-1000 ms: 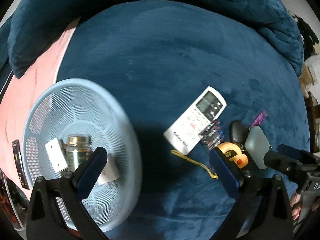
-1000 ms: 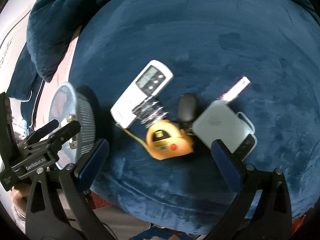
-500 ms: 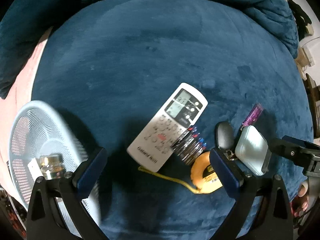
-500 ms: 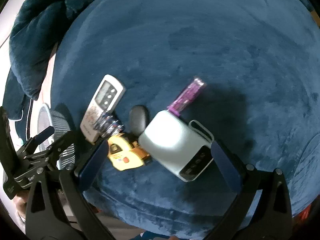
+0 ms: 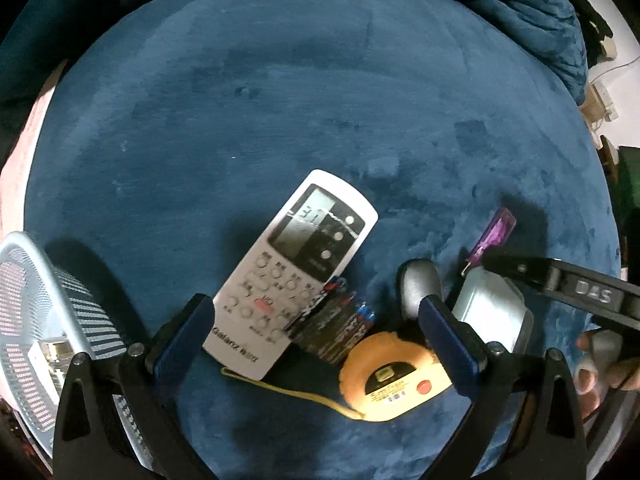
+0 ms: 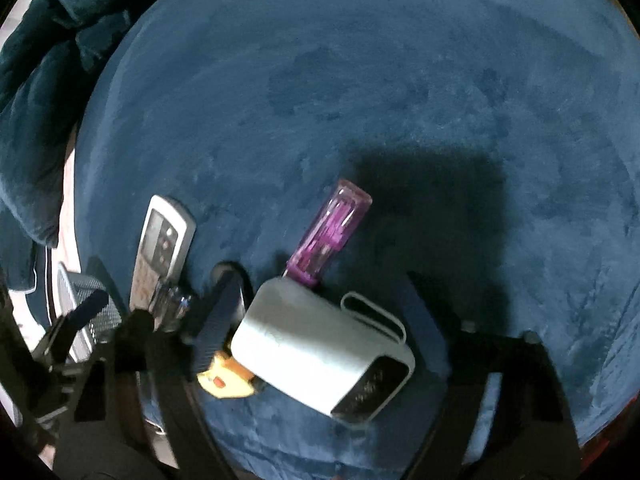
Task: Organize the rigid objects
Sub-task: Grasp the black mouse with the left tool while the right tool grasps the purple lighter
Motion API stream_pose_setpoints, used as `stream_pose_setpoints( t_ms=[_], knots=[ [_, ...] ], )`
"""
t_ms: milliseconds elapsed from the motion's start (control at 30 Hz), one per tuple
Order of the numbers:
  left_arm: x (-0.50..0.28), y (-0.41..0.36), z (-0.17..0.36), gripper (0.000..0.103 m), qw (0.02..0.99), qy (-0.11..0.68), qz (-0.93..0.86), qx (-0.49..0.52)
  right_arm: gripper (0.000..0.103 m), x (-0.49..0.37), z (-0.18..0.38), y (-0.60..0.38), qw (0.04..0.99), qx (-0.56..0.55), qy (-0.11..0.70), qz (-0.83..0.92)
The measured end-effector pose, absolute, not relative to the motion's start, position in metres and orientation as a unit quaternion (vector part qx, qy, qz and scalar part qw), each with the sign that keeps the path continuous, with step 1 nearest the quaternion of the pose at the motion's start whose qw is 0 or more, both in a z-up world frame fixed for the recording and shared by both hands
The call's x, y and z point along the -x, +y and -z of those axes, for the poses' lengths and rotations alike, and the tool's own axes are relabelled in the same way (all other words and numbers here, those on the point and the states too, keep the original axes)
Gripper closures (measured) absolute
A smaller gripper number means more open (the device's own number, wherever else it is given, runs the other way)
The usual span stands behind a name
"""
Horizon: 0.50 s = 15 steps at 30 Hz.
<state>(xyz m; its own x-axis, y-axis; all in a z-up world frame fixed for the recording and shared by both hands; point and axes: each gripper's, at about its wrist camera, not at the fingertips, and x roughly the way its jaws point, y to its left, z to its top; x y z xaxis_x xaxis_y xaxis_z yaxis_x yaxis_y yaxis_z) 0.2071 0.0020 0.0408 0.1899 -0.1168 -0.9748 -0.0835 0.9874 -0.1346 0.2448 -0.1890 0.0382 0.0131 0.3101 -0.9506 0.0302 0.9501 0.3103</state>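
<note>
Several items lie clustered on the blue cushion [image 5: 280, 100]. These are a white remote [image 5: 292, 268], a battery pack [image 5: 332, 328], a yellow tape measure [image 5: 392, 380], a black key fob [image 5: 420, 284], a pale power bank [image 6: 316, 352] and a purple lighter [image 6: 332, 232]. My left gripper [image 5: 316, 338] hangs open just above the remote's lower end and the batteries. My right gripper [image 6: 320, 320] straddles the power bank, its jaws closing, and both pads look pressed to the bank's sides. The bank still rests on the cushion.
A pale blue mesh basket [image 5: 36, 280] stands at the cushion's left edge with small items inside. Dark blue blankets [image 5: 540, 20] are bunched along the far side. A pink sheet [image 5: 16, 168] shows at the left. A person's fingers [image 5: 596, 360] hold the right gripper.
Both grippers have sunk toward the cluster. The left one moved away from the basket to over the remote. The right one's jaws narrowed from wide open onto the power bank.
</note>
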Motion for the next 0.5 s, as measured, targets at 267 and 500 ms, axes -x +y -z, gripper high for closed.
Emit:
stream_pose_setpoints(
  t_ms=[267,500],
  knots=[
    [-0.214,-0.011,-0.030,0.001,0.764,0.640,0.014,0.084,0.064,-0.258,-0.023,-0.184,0.710,-0.132,0.689,-0.067],
    [-0.221,-0.040,-0.008,0.002,0.753,0.656,0.017,0.046,0.069,-0.259,-0.028,-0.184,0.711,-0.121,0.687,-0.089]
  ],
)
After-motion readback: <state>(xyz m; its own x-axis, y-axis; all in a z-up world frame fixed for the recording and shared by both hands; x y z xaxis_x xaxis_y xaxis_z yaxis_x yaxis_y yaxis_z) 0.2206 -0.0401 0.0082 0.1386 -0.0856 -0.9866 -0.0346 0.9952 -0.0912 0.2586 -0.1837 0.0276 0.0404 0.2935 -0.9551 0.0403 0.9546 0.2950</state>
